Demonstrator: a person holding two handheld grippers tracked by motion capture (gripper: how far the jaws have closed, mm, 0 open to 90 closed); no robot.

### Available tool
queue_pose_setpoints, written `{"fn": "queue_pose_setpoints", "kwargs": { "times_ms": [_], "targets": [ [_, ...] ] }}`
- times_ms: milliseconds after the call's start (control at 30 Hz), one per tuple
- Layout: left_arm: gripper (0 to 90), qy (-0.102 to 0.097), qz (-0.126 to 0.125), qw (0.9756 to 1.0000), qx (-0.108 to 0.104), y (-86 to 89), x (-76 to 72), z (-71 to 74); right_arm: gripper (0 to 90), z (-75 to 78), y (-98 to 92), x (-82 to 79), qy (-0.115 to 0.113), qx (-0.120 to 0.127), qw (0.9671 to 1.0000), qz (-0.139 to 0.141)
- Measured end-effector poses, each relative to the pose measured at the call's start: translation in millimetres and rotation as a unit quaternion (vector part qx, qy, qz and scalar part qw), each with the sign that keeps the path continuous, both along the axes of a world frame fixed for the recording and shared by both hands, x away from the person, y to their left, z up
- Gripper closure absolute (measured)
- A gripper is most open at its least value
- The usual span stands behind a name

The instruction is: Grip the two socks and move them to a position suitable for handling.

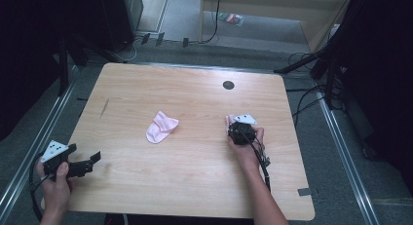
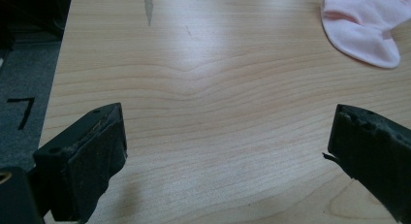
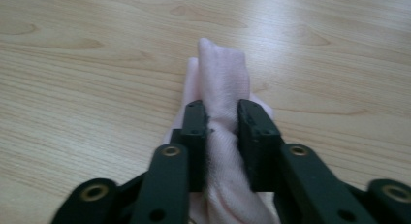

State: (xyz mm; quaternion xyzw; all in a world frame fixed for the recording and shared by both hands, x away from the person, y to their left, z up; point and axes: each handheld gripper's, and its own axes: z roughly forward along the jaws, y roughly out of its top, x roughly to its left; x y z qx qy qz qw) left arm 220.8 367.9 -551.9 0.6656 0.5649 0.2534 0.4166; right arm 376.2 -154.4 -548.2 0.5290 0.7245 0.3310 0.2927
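A pink sock (image 1: 161, 127) lies crumpled near the middle of the wooden table (image 1: 195, 186); it also sits at the top right of the left gripper view (image 2: 363, 30). My left gripper (image 1: 85, 153) rests at the table's front left corner, its jaws wide open over bare wood (image 2: 225, 122). My right gripper (image 1: 242, 132) points down at the table's right side, under a hand. In the right gripper view its jaws (image 3: 223, 110) are shut on a second pink sock (image 3: 220, 73), which bunches up between the pads and lies on the wood beyond them.
A small black round grommet (image 1: 228, 84) sits at the table's far middle. A dark streak (image 1: 105, 106) marks the wood at far left. Cables and dark stands (image 1: 311, 64) crowd the floor beyond the right edge.
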Motion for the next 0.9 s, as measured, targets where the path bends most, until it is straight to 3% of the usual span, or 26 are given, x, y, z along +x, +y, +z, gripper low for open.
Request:
{"fn": "queue_pose_setpoints", "kwargs": {
  "times_ms": [133,233,433,500,700,800,900],
  "targets": [
    [0.5,-0.005,0.004,1.0,-0.004,0.3,-0.8,0.0,81.8,1.2,-3.5,1.3,0.002,0.007,1.0,-0.005],
    [0.5,-0.009,0.006,0.9999,-0.004,1.1,-1.7,0.2,82.8,6.6,-9.3,3.3,0.012,0.035,0.9993,-0.005],
    [0.5,-0.012,0.009,0.9998,0.013,-2.6,-2.3,3.1,82.8,29.8,-11.3,-9.5,-0.029,0.048,0.9983,0.014],
    [0.5,-0.021,0.008,0.9997,0.002,-4.9,-3.5,8.1,82.8,39.3,-9.2,-17.1,-0.035,0.056,0.9976,0.022],
    [0.5,-0.045,-0.003,0.999,0.006,-29.4,-6.2,23.5,82.9,57.5,-2.3,-41.6,-0.045,0.071,0.9955,0.044],
    [0.5,-0.052,-0.017,0.9985,-0.007,-42.8,-6.1,28.8,82.8,64.5,0.3,-53.3,-0.051,0.082,0.9941,0.049],
    [0.5,-0.053,-0.038,0.9979,-0.006,-59.7,-4.8,33.4,82.8,71.0,3.9,-65.9,-0.053,0.089,0.9929,0.058]
  ]
}}
